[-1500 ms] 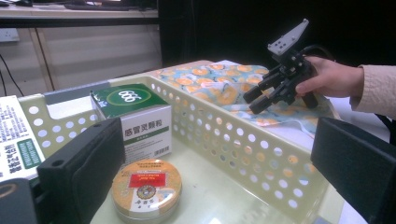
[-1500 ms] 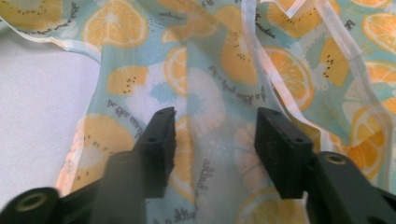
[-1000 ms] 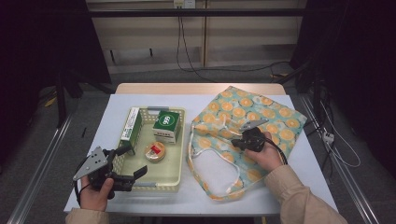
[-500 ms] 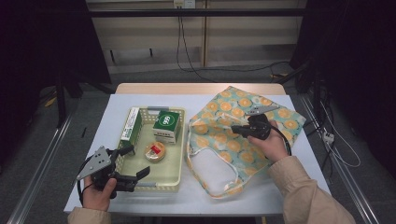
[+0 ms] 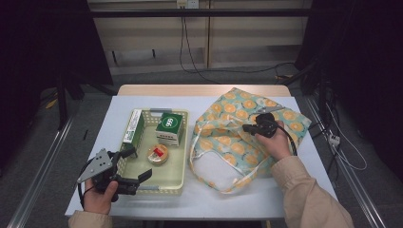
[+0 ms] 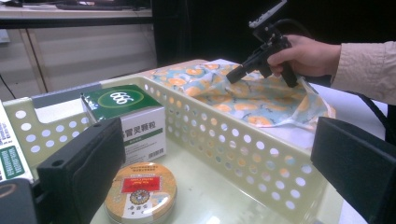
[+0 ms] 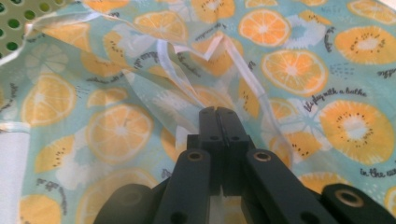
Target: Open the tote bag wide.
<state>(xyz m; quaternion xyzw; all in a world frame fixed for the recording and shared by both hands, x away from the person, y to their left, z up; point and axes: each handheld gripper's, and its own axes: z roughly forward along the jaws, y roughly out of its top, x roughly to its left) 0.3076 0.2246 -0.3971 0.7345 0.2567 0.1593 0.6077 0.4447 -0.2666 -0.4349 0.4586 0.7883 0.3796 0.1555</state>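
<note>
- Dark walls and trailing cables frame the white-covered table (image 5: 285,194) in the high view. The fruit-print bag (image 5: 223,142) lies flat at its right half, just beside the pale basket (image 5: 178,183). The right gripper (image 5: 248,127) rests on the bag's upper layer; the left gripper (image 5: 135,166) hovers spread at the basket's near corner.
- Left gripper view: both wide-apart jaws frame the round tin (image 6: 140,191) and green box (image 6: 128,116), holding nothing. Best approach is probably straddling the tin squarely.
- Right gripper view: jaws pressed together, pinching a fold of bag fabric (image 7: 187,93). Lifting straight up, slowly, should open the mouth without the cloth slipping.
</note>
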